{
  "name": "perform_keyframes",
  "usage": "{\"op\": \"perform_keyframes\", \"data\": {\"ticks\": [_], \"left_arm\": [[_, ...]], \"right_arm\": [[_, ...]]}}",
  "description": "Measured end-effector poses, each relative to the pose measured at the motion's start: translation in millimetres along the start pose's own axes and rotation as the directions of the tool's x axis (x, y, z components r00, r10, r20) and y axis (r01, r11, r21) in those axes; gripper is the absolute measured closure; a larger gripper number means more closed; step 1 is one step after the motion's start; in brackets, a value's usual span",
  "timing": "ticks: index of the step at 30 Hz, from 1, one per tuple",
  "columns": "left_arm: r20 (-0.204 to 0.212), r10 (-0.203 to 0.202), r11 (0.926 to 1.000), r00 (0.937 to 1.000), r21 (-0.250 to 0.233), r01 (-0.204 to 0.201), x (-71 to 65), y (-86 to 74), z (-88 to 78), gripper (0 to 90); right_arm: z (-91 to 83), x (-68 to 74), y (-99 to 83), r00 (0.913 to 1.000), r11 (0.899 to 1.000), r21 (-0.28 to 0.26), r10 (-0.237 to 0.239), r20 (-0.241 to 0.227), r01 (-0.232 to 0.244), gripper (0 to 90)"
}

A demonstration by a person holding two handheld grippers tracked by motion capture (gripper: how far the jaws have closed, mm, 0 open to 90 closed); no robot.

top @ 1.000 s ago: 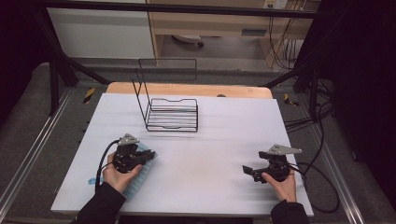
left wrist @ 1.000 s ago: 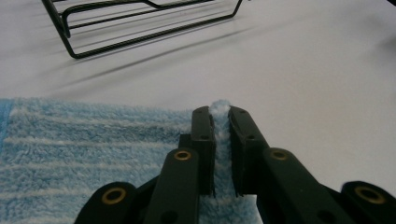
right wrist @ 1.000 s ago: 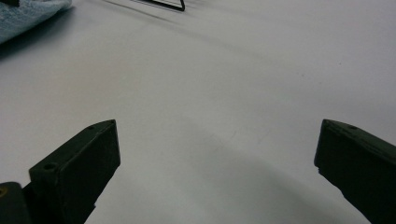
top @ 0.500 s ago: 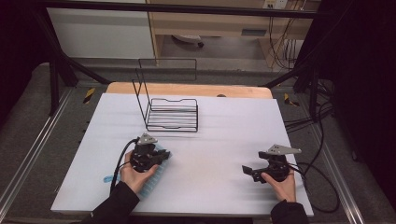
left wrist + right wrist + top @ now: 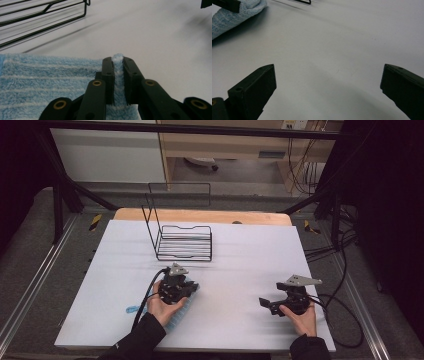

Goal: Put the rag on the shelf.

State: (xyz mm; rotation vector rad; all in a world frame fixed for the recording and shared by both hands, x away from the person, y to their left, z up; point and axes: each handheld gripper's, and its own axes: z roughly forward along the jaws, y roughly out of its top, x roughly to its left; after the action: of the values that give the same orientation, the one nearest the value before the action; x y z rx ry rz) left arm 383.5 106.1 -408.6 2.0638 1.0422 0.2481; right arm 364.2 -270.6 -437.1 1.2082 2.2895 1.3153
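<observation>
While the left gripper (image 5: 186, 289) pinched the blue towel (image 5: 176, 316) near the front of the white table (image 5: 250, 250), the high view suggested that the drag would go best with the pinch kept firm and the hand low and level, so that the cloth slid flat and did not catch the wire rack (image 5: 184, 241) standing just beyond the gripper. From above, most of the towel lay under and behind that hand, toward the person; the right gripper (image 5: 266, 303) rested well apart to the side. Seen from the left gripper view, the jaws stood narrow, clamped on a raised fold of towel (image 5: 118, 72) between the pads, with the rest spread to their left. Seen from the right gripper view, the right gripper's jaws gaped wide on nothing, the towel (image 5: 234, 17) far off at the upper left.
</observation>
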Motion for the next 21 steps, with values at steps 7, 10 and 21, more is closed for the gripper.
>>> {"op": "perform_keyframes", "data": {"ticks": [7, 10, 21], "left_arm": [[0.021, 0.018, 0.9995, 0.9996, 0.023, -0.019, -10.9, 3.5, 17.1, 79.1], [0.027, 0.045, 0.9978, 0.9986, 0.047, -0.046, -12.5, 2.2, 23.3, 78.2], [0.097, 0.114, 0.9930, 0.9887, 0.020, -0.117, 0.0, 4.6, -0.4, 52.5]], "right_arm": [[0.1, 0.2, 0.0, 1.0000, 1.000, 0.002, 0.000, -0.001, 0.000, 1.0], [0.2, 0.2, -0.1, 1.0000, 1.000, 0.000, -0.002, -0.001, 0.002, 1.0], [0.3, 1.3, -0.3, 1.0000, 1.000, 0.002, 0.001, 0.001, -0.001, 1.2]]}}
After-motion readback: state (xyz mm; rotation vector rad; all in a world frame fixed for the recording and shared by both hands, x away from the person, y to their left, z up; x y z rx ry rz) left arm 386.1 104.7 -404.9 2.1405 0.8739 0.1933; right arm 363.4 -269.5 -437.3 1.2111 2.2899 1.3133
